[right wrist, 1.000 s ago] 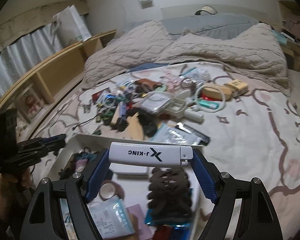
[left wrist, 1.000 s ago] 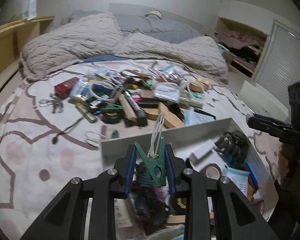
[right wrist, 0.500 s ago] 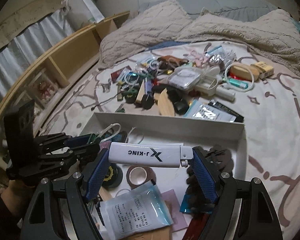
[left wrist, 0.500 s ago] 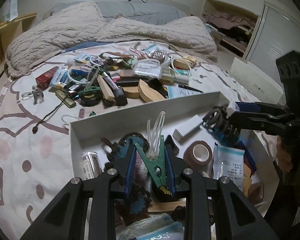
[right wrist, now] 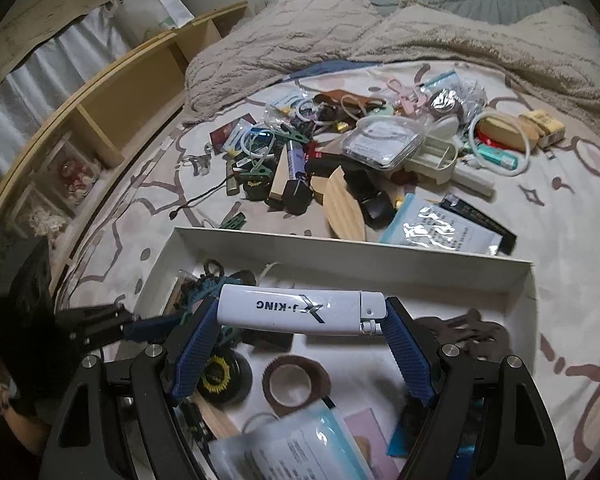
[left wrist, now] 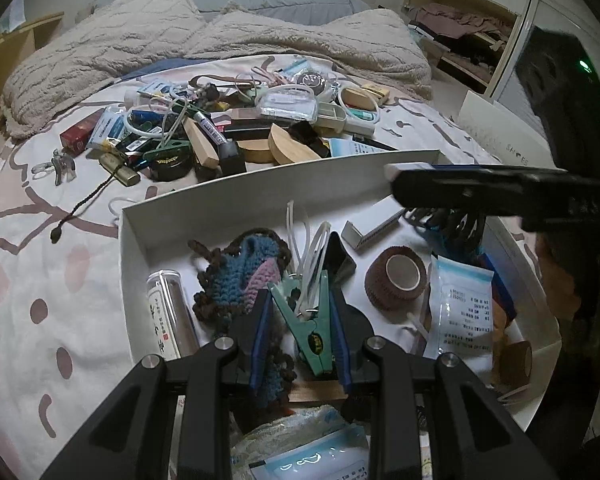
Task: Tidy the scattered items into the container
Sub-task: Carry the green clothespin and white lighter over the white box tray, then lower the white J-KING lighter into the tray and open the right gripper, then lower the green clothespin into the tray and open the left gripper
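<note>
My left gripper (left wrist: 300,320) is shut on a green clothes peg (left wrist: 306,320) with white loops hanging from it, held low over the white box (left wrist: 260,190). My right gripper (right wrist: 300,320) is shut on a white lighter (right wrist: 300,310), gripped lengthwise end to end, above the same white box (right wrist: 340,254). In the left wrist view the right gripper (left wrist: 420,176) comes in from the right with the lighter's end (left wrist: 404,168) showing. Seen from the right wrist, the left gripper (right wrist: 148,326) reaches in at the left. A pile of scattered items (left wrist: 236,120) lies on the bed beyond the box.
The box holds a crocheted piece (left wrist: 244,272), a brown tape roll (left wrist: 396,280), a clear tube (left wrist: 170,312), a black hair claw (right wrist: 468,330) and packets (left wrist: 460,308). A beige blanket (left wrist: 140,52) lies at the bed's head. Wooden shelves (right wrist: 100,112) run along one side.
Both grippers have sunk toward the box and tipped down, each keeping its hold. The box's inside now fills more of both views and the two grippers have come closer together.
</note>
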`<state>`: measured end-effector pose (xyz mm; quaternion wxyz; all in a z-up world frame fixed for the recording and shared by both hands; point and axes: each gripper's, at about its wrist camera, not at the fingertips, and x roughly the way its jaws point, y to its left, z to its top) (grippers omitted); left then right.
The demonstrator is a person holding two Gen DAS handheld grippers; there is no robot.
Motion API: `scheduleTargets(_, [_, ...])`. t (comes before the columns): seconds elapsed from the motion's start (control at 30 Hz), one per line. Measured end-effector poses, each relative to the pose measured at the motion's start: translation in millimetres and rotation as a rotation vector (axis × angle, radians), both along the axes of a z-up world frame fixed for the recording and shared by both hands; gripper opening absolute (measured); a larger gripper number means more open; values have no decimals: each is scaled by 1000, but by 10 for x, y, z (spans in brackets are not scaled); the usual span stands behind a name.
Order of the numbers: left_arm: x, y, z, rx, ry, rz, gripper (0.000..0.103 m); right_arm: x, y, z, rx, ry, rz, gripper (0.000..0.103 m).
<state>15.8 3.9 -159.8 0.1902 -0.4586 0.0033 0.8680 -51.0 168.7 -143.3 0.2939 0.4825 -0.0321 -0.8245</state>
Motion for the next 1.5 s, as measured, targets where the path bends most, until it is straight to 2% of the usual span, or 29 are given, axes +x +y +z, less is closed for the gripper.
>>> scheduleTargets(0.27, [1, 2, -23, 11, -8, -23, 28, -167, -83, -120, 44, -42, -50, 81])
scheduleTargets(0.53, [24, 15, -28, 25, -16, -41, 28, -241, -123, -162, 85, -44, -98, 81])
scheduleTargets(0.87, [35, 1, -35, 43, -28, -45, 28, -285, -87, -135, 43, -69, -143, 81])
scheduleTargets(1.13, [18, -28, -37, 60, -37, -39, 28, -216, -30, 16, -2, -42, -132, 81])
scheduleTargets(1.5, [14, -36, -39, 64, -38, -38, 28, -91, 13, 84, 4, 24, -92, 81])
